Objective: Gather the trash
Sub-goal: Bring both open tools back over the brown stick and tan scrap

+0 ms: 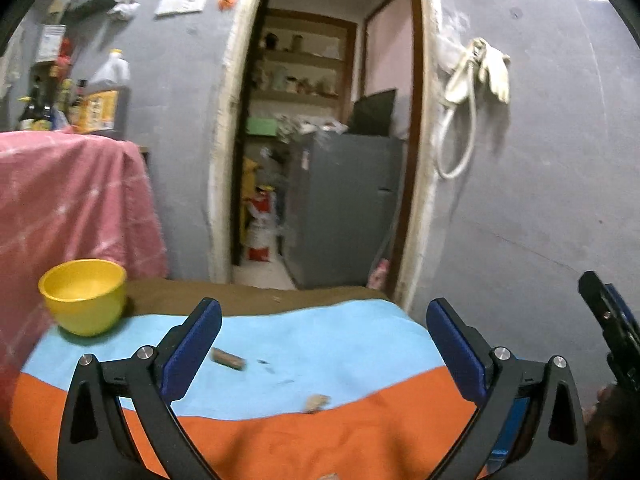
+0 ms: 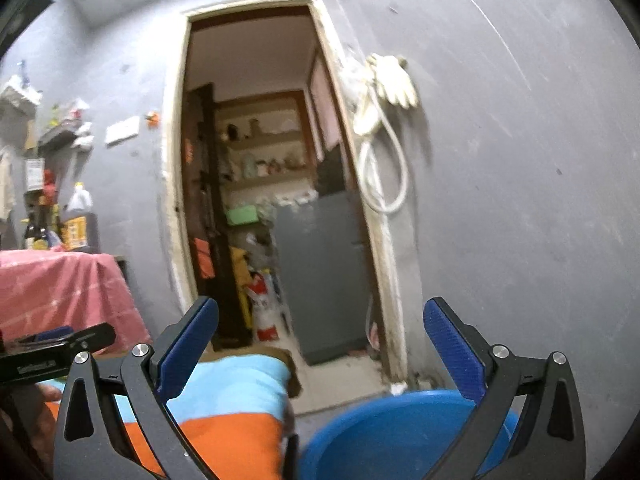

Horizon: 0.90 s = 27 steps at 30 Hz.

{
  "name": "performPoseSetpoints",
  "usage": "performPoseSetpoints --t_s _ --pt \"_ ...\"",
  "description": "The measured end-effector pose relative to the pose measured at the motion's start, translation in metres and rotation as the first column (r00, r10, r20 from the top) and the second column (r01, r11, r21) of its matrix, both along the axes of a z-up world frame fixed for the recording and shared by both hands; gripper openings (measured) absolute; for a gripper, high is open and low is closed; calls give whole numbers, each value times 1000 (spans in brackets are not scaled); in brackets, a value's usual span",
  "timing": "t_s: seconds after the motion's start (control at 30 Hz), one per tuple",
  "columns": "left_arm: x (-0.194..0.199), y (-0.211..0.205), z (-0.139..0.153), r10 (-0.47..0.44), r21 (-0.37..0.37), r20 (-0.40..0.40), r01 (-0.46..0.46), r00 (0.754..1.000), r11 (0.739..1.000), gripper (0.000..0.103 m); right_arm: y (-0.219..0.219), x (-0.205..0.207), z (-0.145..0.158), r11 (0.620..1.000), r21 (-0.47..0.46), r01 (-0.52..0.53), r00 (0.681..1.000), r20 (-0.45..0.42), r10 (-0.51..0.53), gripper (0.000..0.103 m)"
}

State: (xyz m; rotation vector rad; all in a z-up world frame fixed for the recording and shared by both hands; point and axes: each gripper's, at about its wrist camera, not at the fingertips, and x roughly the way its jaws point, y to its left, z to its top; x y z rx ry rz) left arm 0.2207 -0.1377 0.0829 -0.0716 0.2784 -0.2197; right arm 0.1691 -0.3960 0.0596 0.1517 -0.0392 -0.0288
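Trash scraps on blue-orange cloth point(image 1: 320, 336)
Brown cylindrical scrap point(image 1: 228, 359), tan crumpled scrap point(image 1: 317, 402); left gripper point(image 1: 324, 336), right gripper point(image 2: 321, 336) both spread wide, empty.

A brown cylindrical scrap point(image 1: 228, 359) is seen lying flat on the light-blue band of the cloth; a smaller tan crumpled piece point(image 1: 317, 402) lies at its 4 o'clock, at the orange edge, apart.
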Motion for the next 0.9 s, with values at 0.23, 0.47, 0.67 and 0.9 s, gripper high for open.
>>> performPoseSetpoints --t_s 0.23,0.47,0.67,0.9 --pt "-11 38 -1 88 -16 55 -87 995 996 101 46 -7 7 995 -78 -60 993 99 68 103" --pt "-20 73 -3 146 9 92 -147 985 989 101 80 1 6 985 -118 -130 985 97 142 103" --pt "-22 98 -10 177 22 108 -181 978 983 101 108 11 5 971 -161 -175 979 75 189 103" --pt "-6 115 -24 188 49 67 -192 980 980 101 136 34 -4 955 -196 -224 975 -46 219 103"
